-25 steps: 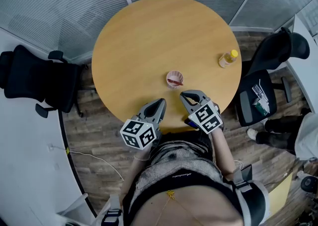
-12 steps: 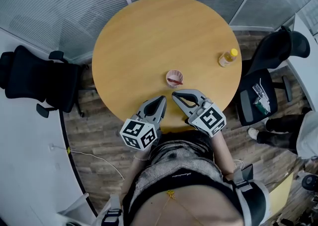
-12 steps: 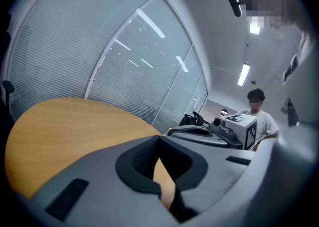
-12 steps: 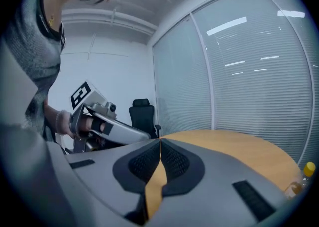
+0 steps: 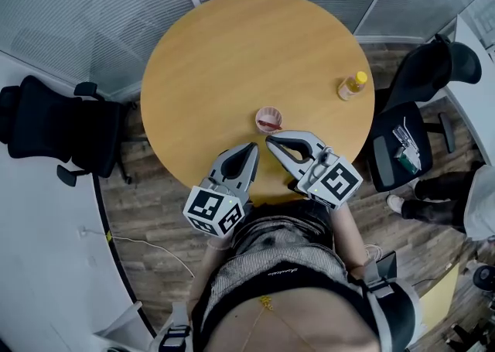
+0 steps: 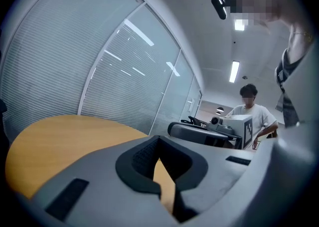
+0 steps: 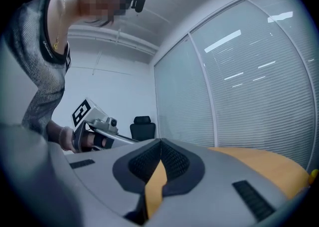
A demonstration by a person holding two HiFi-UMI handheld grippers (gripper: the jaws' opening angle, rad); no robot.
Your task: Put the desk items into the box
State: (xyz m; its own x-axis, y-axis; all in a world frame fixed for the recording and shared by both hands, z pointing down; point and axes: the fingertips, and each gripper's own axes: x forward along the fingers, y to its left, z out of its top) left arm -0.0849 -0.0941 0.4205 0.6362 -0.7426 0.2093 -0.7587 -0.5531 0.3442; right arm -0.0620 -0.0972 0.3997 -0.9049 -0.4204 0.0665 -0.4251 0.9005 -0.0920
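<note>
Cup point(image 5: 270, 120), small and pink, stands upright on the round table point(image 5: 232, 49), a little toward the person's side of its middle; something red lies inside it, perhaps a pen or a wrapper, but the head view is too small to tell. A bottle point(image 5: 352, 87) with a yellow cap stands well apart from the cup, near the table's right edge. The left gripper point(image 5: 251, 148) is held over the near edge of the table, its two jaws pressed together at the tips with nothing between them; only the tabletop shows through the hollow behind the tips. The right gripper point(image 5: 271, 141) sits just beside it, angled toward the cup, its tips near the cup but not touching it, and its jaws are likewise closed on nothing. The two grippers' tips are close together but apart. A black chair point(image 5: 54, 130) stands on the floor to the left of the table, and another chair point(image 5: 398, 153) to the right has small things lying on its seat.
</note>
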